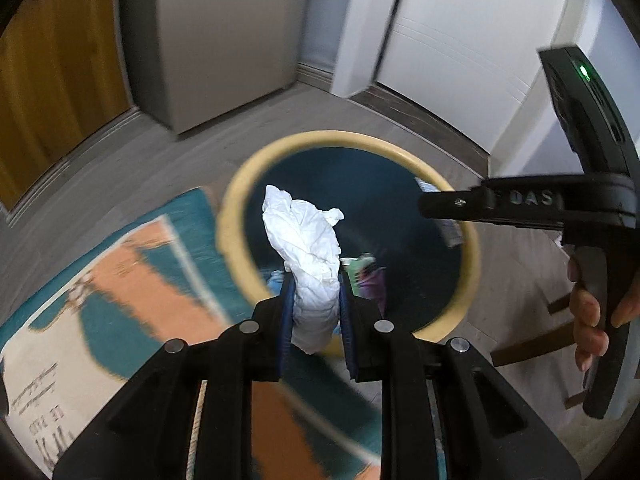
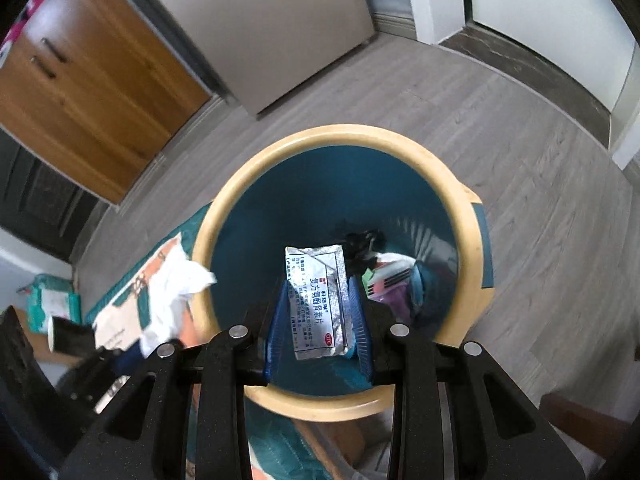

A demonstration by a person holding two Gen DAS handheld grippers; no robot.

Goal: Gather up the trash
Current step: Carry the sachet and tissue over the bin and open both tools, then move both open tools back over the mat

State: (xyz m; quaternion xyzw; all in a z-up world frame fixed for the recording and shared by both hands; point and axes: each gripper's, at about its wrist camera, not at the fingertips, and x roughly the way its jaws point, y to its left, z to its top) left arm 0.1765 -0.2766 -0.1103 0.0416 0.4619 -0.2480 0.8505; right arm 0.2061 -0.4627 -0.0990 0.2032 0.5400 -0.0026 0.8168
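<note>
We logged the bin [image 2: 468, 216] as landmark. Right hand-held gripper [image 2: 318, 312] pinched a foil packet [image 2: 316, 300], long axis upright, directly over the bin's mouth. Left hand-held gripper [image 1: 316, 312] pinched a crumpled tissue [image 1: 308, 248] above the near rim. We judged the right closer to dropping.

A grey wood-plank floor [image 2: 500, 128] ran under everything. A rug [image 1: 120, 280] patterned in teal, orange and cream lay on it at the left. A brown wooden cabinet [image 2: 92, 92] with two dark handles stood at the upper left, beside a pale grey panel [image 2: 264, 24]. White doors [image 1: 452, 40] closed the far corner, and a black paper cup [image 2: 68, 336] sat low left
</note>
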